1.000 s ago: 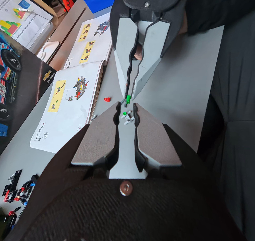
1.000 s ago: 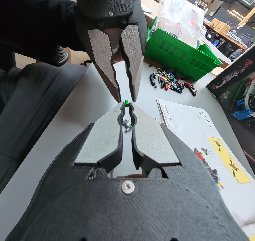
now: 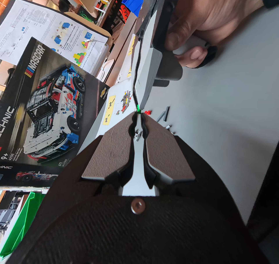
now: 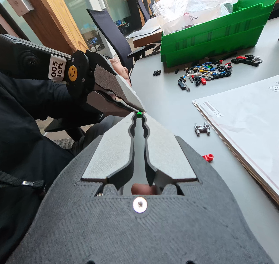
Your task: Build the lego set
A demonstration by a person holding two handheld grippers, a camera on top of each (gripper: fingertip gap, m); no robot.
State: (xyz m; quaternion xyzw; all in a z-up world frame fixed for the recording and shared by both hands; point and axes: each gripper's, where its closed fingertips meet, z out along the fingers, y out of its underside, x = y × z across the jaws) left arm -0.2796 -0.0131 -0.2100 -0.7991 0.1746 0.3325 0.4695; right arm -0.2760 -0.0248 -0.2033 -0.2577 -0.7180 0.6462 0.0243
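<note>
**Green pin pinched between both tool tips, held off the surface**

The small green plastic pin [image 4: 139,114] sat right at the tip-to-tip meeting point. Left tool [image 4: 139,110] was clenched on it, coming in from the side in the right wrist view. Right tool [image 4: 138,115] had its tips nearly closed around the pin's other end; whether it truly gripped or only touched, I couldn't tell. Both were equally near the pin; its long axis couldn't be read. Probably a hand-over or regrip.

Relative to the pin: the light grey double-pin connector [image 4: 202,128] lay on the grey surface [image 4: 166,90] toward the open white instruction booklet [image 4: 244,114]; the small red bush [image 4: 208,157] lay beside the booklet's edge; the loose mixed pieces [image 4: 208,73] and green plastic bin [image 4: 214,34] were well beyond.
</note>
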